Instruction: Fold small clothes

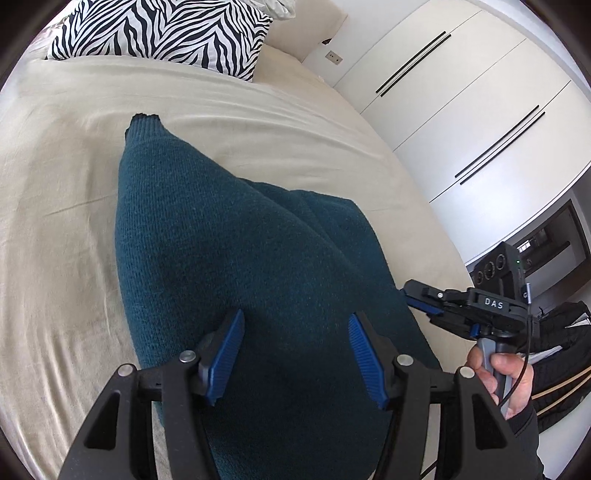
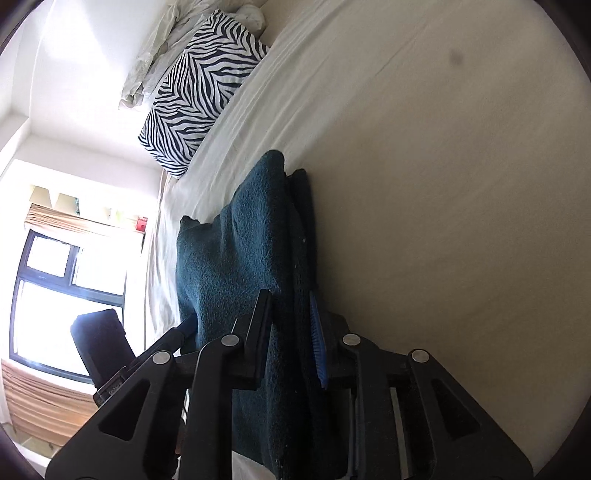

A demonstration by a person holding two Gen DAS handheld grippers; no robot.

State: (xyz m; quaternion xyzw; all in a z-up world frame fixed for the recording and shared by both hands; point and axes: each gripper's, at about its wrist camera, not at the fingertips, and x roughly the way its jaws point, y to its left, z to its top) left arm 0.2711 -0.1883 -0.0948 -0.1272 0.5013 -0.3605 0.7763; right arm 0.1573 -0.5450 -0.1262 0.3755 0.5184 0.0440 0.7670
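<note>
- A teal knit garment (image 1: 236, 266) lies folded on the beige bedsheet (image 1: 66, 184), running from the middle of the left wrist view down to 6 o'clock.
- The left gripper (image 1: 295, 354) hangs over the garment's near end, its blue pads spread apart and pressing on nothing.
- The right gripper (image 2: 291, 332) has a thick fold of the garment (image 2: 236, 258) between its narrowly set fingers; whether the pads press it I cannot tell.
- At 4 o'clock in the left view, a hand (image 1: 498, 380) grips the right gripper's handle.
- A zebra-print pillow (image 1: 162, 33) sits at 11 o'clock.
</note>
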